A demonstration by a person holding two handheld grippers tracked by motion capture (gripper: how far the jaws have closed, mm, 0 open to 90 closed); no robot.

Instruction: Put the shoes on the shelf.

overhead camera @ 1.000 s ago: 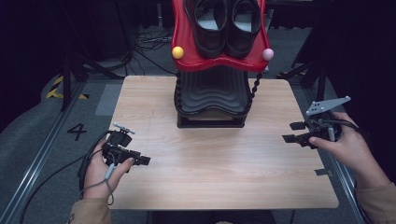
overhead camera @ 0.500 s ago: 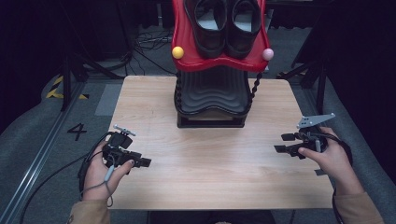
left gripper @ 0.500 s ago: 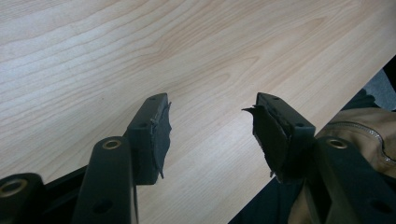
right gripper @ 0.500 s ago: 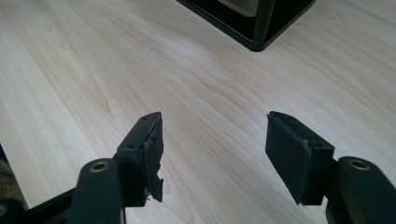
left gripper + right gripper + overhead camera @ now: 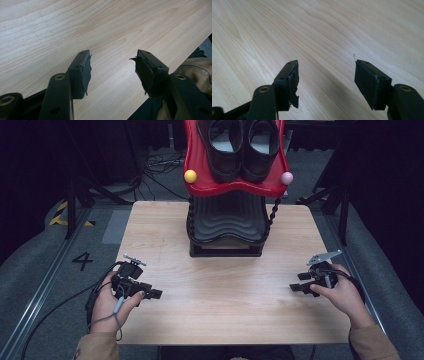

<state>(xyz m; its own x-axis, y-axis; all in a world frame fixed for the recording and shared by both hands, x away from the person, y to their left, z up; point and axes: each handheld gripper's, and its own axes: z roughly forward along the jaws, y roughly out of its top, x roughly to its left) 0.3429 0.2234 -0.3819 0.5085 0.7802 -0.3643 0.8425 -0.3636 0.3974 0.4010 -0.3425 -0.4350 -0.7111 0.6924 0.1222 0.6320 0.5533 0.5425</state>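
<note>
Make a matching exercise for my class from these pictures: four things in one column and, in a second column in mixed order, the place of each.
Things:
1. black shoes
2. yellow ball
3. pink ball
4. left gripper

Places:
A. at the red shelf's right corner
B. low over the wooden table, near its left edge
C. side by side on top of the red shelf
D. at the red shelf's left corner

Pairs: 1-C, 2-D, 3-A, 4-B

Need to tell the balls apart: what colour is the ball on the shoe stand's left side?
Yellow ball; the high view shows it best.
</note>
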